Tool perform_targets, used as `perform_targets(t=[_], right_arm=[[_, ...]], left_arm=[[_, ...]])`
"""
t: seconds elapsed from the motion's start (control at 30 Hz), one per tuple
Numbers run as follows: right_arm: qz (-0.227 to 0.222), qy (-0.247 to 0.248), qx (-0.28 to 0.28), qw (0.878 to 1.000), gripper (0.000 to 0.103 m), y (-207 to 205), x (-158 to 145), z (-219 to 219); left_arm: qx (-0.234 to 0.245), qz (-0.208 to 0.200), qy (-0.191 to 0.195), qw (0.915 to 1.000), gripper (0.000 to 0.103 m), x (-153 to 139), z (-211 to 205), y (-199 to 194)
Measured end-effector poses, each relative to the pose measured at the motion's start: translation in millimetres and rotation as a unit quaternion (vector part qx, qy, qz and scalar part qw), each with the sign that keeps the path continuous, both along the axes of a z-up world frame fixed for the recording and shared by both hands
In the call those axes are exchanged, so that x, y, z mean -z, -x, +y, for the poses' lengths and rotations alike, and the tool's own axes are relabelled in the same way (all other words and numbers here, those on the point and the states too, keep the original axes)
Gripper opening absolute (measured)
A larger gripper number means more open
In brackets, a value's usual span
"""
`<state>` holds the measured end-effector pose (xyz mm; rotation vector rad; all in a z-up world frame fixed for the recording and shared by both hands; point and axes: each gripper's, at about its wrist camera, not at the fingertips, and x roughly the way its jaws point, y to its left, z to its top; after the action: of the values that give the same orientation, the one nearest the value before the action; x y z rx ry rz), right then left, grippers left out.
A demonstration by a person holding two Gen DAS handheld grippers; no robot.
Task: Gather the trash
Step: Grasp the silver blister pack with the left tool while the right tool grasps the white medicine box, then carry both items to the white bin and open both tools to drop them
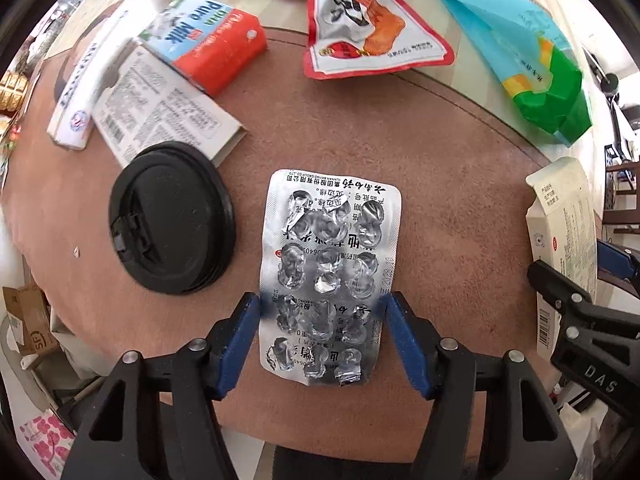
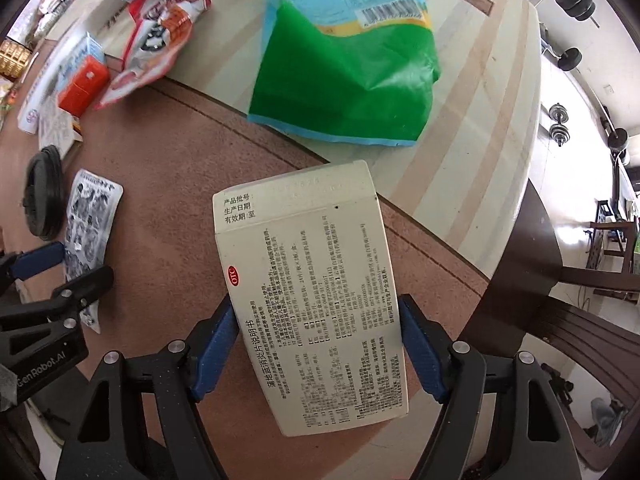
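Round bench (image 1: 460,208): matte reddish-brown centre, glossy cream rim with tan stripes; dumbbells and dark chairs seen beyond in the right wrist view.

Left hand-held gripper (image 1: 322,306) is pointed down over an emptied blister pack (image 1: 332,256) — silvery foil, rounded rectangle, punched and crumpled pockets, lying flat mid-bench. Blue pads are set at its two long edges, apparently touching; a firm pinch cannot be confirmed.

Right hand-held gripper (image 2: 314,314) is set astride a flat cream cardboard medicine box (image 2: 308,292), printed face up, end flap open, lying near the boundary of brown centre and cream rim. Blue pads are pressed against both long sides: box is grasped.

Outward:
- black round plastic cup lid (image 1: 172,218), ridged, just left of the blister pack
- grey printed carton (image 1: 160,108), flattened, partly under the lid's far edge
- white toothpaste box (image 1: 86,84), long and narrow
- blue-and-red milk carton (image 1: 208,40), rectangular
- red-and-white snack wrapper (image 1: 368,28), crinkled and glossy
- blue-green plastic bag (image 2: 352,68), rumpled, on the cream rim
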<state>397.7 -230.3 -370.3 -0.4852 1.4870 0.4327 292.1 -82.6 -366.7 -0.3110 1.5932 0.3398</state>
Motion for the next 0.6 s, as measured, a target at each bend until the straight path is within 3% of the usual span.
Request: perform_targets(t=[0.33,0.6], right_arm=[[-0.020,-0.038,-0.006,0.999,0.079,-0.3,-28.7,0.3],[-0.032,-0.077,-0.033,0.996,0.079,43.4,-74.0,39.9]], left_arm=[[-0.050,-0.066,-0.014,0.9965,0.062,-46.6,24.7,20.3],[-0.119,-0.148,-0.028,0.9815,0.062,-105.6,70.7,88.4]])
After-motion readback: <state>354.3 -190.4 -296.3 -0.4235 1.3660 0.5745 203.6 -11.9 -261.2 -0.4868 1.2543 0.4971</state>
